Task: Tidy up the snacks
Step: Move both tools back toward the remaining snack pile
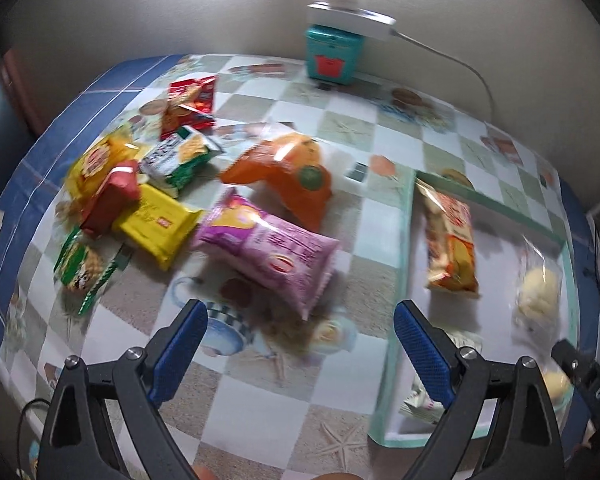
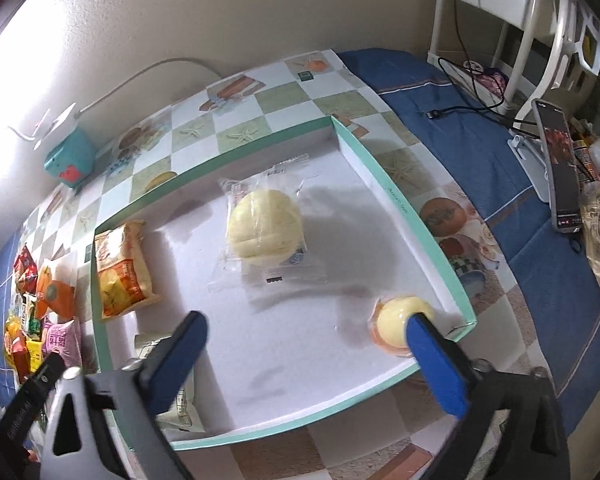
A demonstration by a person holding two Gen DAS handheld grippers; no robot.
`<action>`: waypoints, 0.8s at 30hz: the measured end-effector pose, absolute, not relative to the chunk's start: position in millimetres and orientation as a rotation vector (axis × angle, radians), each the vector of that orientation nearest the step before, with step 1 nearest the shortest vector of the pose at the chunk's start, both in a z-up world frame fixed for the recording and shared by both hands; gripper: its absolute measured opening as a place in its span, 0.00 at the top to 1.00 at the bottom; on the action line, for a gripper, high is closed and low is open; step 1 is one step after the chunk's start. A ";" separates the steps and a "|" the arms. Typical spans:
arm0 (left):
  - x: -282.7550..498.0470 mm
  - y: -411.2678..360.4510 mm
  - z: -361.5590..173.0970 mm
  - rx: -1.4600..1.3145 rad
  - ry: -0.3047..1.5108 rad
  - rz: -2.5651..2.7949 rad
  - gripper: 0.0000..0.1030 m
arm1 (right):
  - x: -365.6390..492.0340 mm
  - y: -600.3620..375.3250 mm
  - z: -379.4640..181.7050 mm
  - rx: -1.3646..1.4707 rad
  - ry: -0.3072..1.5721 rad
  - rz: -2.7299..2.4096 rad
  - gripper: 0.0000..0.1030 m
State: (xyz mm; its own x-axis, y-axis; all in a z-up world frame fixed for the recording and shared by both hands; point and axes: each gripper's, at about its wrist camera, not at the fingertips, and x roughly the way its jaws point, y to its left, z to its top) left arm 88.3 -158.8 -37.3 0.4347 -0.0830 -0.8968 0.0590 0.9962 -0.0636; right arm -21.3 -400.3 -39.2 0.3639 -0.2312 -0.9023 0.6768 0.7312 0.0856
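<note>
Loose snack packets [image 1: 188, 184] heaped on the table [image 1: 260, 380], left of the shallow tray [image 2: 404, 208]. In the tray: one packet [image 2: 122, 270] against its left wall, wrapped bun [image 2: 265, 232] mid-floor, small round cup [image 2: 396, 322] near the front right corner. Small box [image 1: 332, 54] stands at the table's back edge against the wall.

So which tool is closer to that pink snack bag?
The left. The left tool hangs open just short of the pink snack bag. The right tool is open over the tray, and the bag lies outside the tray's far edge.
</note>
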 end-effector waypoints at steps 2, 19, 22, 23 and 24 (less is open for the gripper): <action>91.4 -151.6 -38.1 -0.033 1.116 -0.060 0.08 | -21.6 -400.7 -39.2 0.496 1.044 -0.614 0.00; 115.8 -34.5 -24.7 -0.167 1.031 0.240 0.04 | -4.2 -358.7 -21.5 0.475 0.924 -0.482 0.00; 118.1 -10.3 -20.6 -0.192 1.030 0.289 0.04 | 6.1 -336.6 -21.3 0.454 0.935 -0.418 0.00; 119.2 -3.8 -19.6 -0.194 1.027 0.308 0.04 | 8.6 -329.7 -21.8 0.443 0.942 -0.402 0.00; 117.8 1.9 -18.0 -0.193 1.023 0.326 0.04 | 12.0 -322.9 -23.0 0.439 0.952 -0.380 0.00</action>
